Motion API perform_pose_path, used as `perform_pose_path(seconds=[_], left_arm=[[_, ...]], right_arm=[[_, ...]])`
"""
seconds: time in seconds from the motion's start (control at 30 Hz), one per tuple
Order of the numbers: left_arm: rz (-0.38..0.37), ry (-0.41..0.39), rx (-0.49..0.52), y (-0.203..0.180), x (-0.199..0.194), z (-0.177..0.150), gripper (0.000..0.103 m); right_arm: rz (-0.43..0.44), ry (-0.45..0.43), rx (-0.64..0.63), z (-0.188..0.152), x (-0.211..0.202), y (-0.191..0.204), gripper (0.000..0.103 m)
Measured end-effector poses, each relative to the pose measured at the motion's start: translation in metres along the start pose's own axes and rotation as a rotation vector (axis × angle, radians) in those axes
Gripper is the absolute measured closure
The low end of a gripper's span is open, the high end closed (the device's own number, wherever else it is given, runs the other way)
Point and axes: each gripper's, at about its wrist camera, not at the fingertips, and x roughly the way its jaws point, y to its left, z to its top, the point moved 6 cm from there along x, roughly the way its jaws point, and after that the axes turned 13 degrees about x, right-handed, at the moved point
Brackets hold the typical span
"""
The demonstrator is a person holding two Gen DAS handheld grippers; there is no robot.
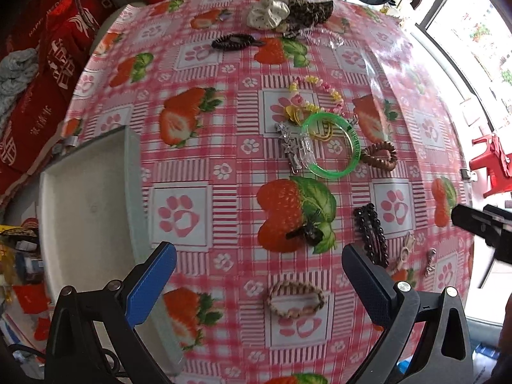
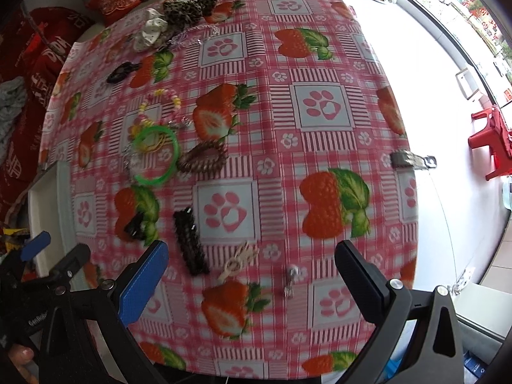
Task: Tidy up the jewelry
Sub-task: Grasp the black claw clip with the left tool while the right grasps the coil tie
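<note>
both grippers hang above the counter [image 1: 224, 134] with jaws spread wide and nothing between them, so by my reading sorting has not yet begun. the left gripper [image 1: 259, 284] sits near the shallow white tray [image 1: 86, 198] at the counter's left edge, likely the place meant to receive the pieces; it shows nothing inside. the right gripper [image 2: 249, 284] points over the small items nearest it.

the jewelry lies scattered on the glossy pink checked strawberry-print cloth. a translucent green plastic bangle [image 1: 332, 144] overlaps a glittery silver hair clip [image 1: 289, 147] and touches a string of pastel pink and yellow beads [image 1: 315, 92]; just beside it lies a brown wooden bead bracelet [image 1: 379, 156], knobbly and folded into a loop. nearer the left gripper rests a tan woven bracelet [image 1: 296, 299], flat and ropy. a long black beaded snap clip [image 2: 190, 243] lies beside a pale comb-like clip [image 2: 238, 260] and a small silver charm [image 2: 290, 280]. at the far edge, soft fabric scrunchies [image 1: 281, 8] are bunched together, cream and leopard-print.
</note>
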Motion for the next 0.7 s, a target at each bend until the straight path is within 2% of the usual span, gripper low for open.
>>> perform_pose_path(seconds=[0.27, 0.37, 0.4, 0.53, 0.63, 0.67, 0.7], left_arm=[[-0.006, -0.029, 0.084, -0.017, 0.028, 0.002, 0.000], [-0.012, -0.045, 0.124, -0.023, 0.035, 0.003, 0.000], [-0.011, -0.047, 0.138, -0.025, 0.037, 0.004, 0.007], [-0.022, -0.046, 0.171, -0.031, 0.048, 0.006, 0.008], [-0.033, -0.059, 0.180, -0.034, 0.051, 0.010, 0.008], [-0.038, -0.059, 0.183, -0.034, 0.053, 0.011, 0.012], [-0.039, -0.057, 0.187, -0.036, 0.055, 0.011, 0.022]], right_arm=[[0.025, 0.017, -0.008, 0.027, 0.043, 0.004, 0.003], [0.043, 0.024, -0.013, 0.035, 0.057, 0.008, 0.008], [0.044, 0.024, -0.014, 0.038, 0.061, 0.008, 0.011], [0.066, 0.020, -0.016, 0.050, 0.073, 0.013, 0.025], [0.072, 0.011, -0.044, 0.057, 0.078, 0.020, 0.028], [0.073, 0.007, -0.058, 0.058, 0.079, 0.022, 0.029], [0.068, 0.002, -0.075, 0.060, 0.080, 0.025, 0.030]])
